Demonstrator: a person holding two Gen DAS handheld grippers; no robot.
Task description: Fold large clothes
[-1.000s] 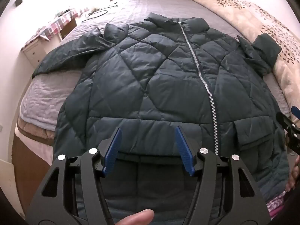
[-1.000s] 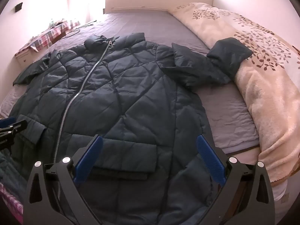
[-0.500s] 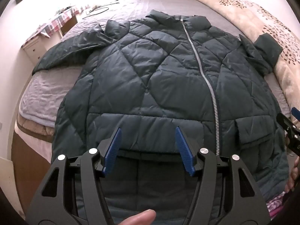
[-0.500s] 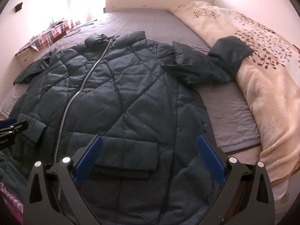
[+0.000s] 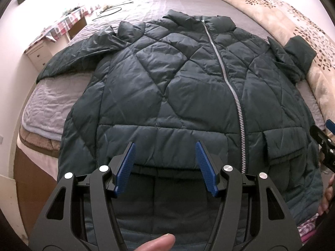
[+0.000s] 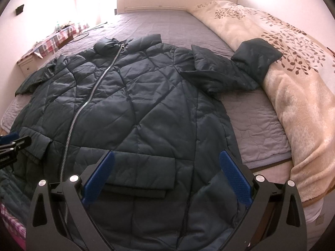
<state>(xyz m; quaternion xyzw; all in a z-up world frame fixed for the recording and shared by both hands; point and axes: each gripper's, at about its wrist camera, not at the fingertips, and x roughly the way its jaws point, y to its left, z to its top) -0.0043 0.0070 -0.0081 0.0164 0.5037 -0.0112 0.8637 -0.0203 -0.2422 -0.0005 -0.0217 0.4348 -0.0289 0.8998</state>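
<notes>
Left wrist view: the bed (image 5: 134,6) fills the frame, covered by a grey quilted spread. A beige leaf-print blanket (image 5: 293,21) is heaped along its edge from 1 to 3 o'clock. The dark quilted jacket (image 5: 178,87) lies front up and zipped across the bed centre, collar at 12 o'clock, hem at 6 o'clock. One sleeve extends toward 10 o'clock; the other cuff rests against the blanket at 2 o'clock. A checked cloth covers a side cabinet (image 5: 62,24) at 10 o'clock.

My left gripper (image 5: 165,167) hangs over the hem at 6 o'clock, jaws apart, nothing between the blue pads. In the right wrist view, my right gripper (image 6: 167,175) hangs over a pocket flap (image 6: 138,177), jaws wide apart, clamping nothing.
</notes>
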